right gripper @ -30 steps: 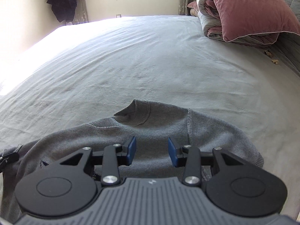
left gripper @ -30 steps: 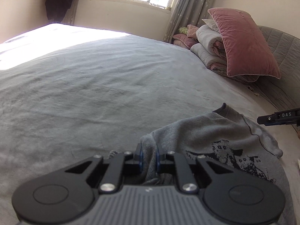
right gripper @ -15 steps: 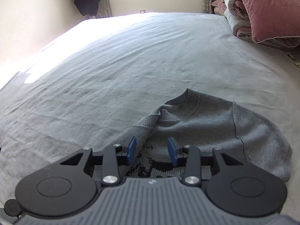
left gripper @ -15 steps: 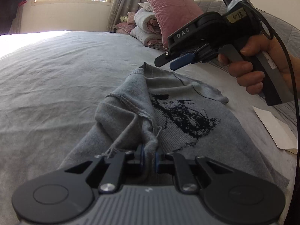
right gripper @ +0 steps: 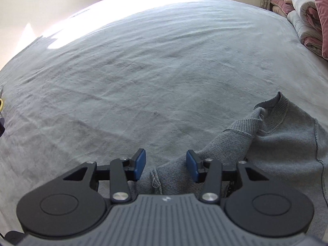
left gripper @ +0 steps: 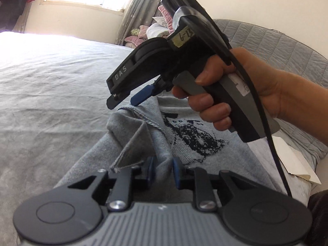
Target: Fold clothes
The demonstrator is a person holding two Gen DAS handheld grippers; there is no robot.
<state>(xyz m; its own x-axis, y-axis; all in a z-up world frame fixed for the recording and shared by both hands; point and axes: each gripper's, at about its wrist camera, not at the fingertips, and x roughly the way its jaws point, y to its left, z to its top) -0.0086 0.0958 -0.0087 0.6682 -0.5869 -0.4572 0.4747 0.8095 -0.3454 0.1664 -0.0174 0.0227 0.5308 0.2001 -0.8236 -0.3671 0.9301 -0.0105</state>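
Note:
A grey knit sweater with a dark picture on its chest lies on the grey bed. My left gripper has its blue pads slightly apart, with a fold of the sweater's sleeve lying loosely between them. My right gripper, held in a hand, hovers above the sweater's shoulder. In the right wrist view the right gripper is open over the sleeve edge of the sweater, whose ribbed collar lies at the right.
Pink pillows and folded quilts are stacked at the head of the bed. A quilted grey headboard stands at the right. A white paper lies by the sweater. Dark clothes hang near the window.
My left gripper's pads have parted, loosening their hold on the sleeve fold. My right gripper has swung left, so the sweater now sits at the right of its view.

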